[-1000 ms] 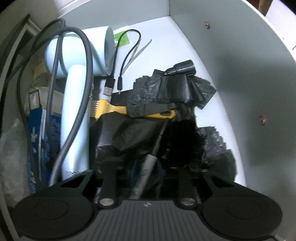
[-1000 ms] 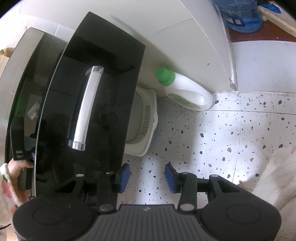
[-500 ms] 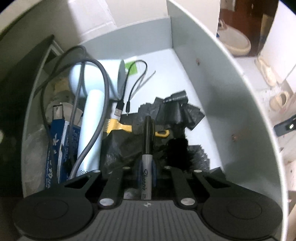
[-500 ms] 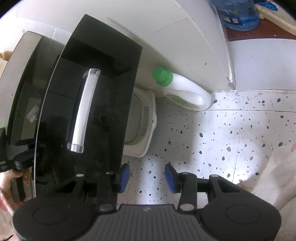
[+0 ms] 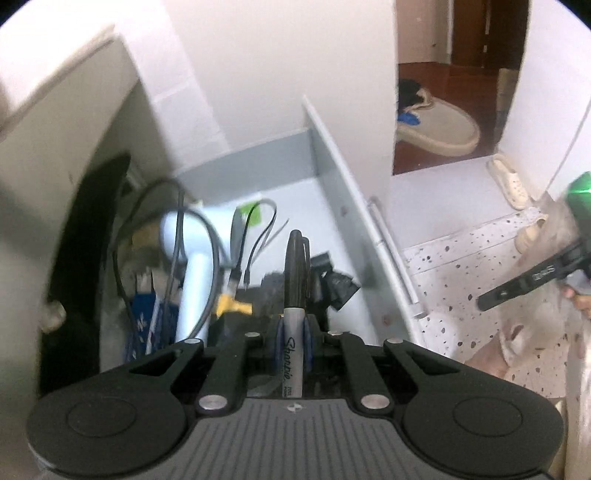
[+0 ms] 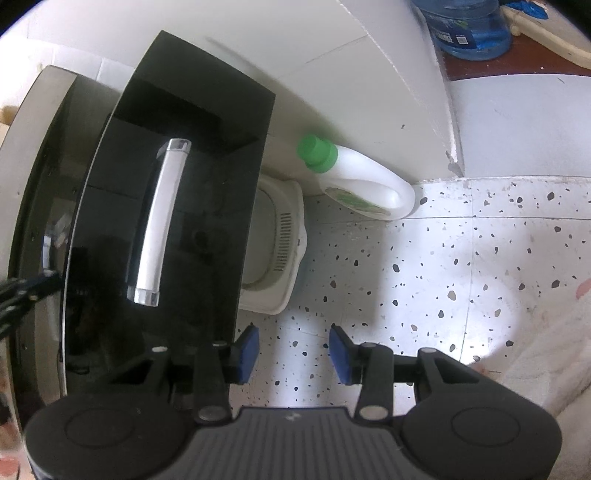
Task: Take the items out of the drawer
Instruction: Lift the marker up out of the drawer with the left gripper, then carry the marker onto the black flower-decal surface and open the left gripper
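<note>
My left gripper (image 5: pixel 291 338) is shut on a black Sharpie marker (image 5: pixel 294 295), held upright high above the open grey drawer (image 5: pixel 343 221). In the drawer lie a pale blue hair dryer (image 5: pixel 194 284) with a grey cord, black plastic bags (image 5: pixel 332 284), a yellow-handled tool (image 5: pixel 232 306), a USB cable (image 5: pixel 255 236) and a blue box (image 5: pixel 142 325). My right gripper (image 6: pixel 293 352) is open and empty over the speckled floor, beside the drawer's black glossy front (image 6: pixel 173 229) with its silver handle (image 6: pixel 159 221). The right gripper also shows at the right edge of the left wrist view (image 5: pixel 532 277).
A white detergent bottle (image 6: pixel 358 184) with a green cap lies against the wall. A white plastic bin (image 6: pixel 275 243) sits under the drawer front. A blue water jug (image 6: pixel 469 26) stands at the top right. Slippers (image 5: pixel 509 181) and a doorway lie beyond the drawer.
My left gripper closed on the marker among the black bags and lifted it up and back out of the drawer. My right gripper stayed nearly still and open.
</note>
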The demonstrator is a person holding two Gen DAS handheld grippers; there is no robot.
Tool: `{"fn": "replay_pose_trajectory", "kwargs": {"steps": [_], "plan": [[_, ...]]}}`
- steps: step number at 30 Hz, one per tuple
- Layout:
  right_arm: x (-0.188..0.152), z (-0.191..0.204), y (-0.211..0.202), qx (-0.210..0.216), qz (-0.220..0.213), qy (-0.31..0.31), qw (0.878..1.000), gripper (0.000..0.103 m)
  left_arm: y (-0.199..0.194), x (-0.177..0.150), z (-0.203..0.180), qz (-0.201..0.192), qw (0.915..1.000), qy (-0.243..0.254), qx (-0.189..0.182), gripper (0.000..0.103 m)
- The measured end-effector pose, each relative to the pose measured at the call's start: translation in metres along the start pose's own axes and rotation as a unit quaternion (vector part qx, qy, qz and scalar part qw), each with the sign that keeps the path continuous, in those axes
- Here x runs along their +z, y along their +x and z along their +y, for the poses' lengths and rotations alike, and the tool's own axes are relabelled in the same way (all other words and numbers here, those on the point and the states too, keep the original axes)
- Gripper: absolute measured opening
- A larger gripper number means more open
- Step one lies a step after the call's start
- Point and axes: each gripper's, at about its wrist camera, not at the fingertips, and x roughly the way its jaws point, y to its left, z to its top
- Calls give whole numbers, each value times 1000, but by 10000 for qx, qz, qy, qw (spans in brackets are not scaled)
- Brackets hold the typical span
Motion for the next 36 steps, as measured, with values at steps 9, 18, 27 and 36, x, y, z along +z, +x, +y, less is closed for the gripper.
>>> {"fn": "replay_pose_trajectory", "kwargs": {"steps": [9, 18, 27, 36], "plan": [[-2, 3, 3, -71, 85, -94, 9999, 41, -64, 23, -15, -358, 9991, 171, 129, 11], [-2, 2, 3, -81, 70, -19, 9999, 41, -137, 45, 11, -592, 9967, -84, 557, 11], [-3, 6, 5, -166, 71, -79, 9998, 41, -183, 52, 81, -401, 9920, -487, 1090, 11], [-1, 3, 6, -376, 54, -53, 9993, 41, -176, 36, 163, -68, 9812, -1237, 1477, 11]]}}
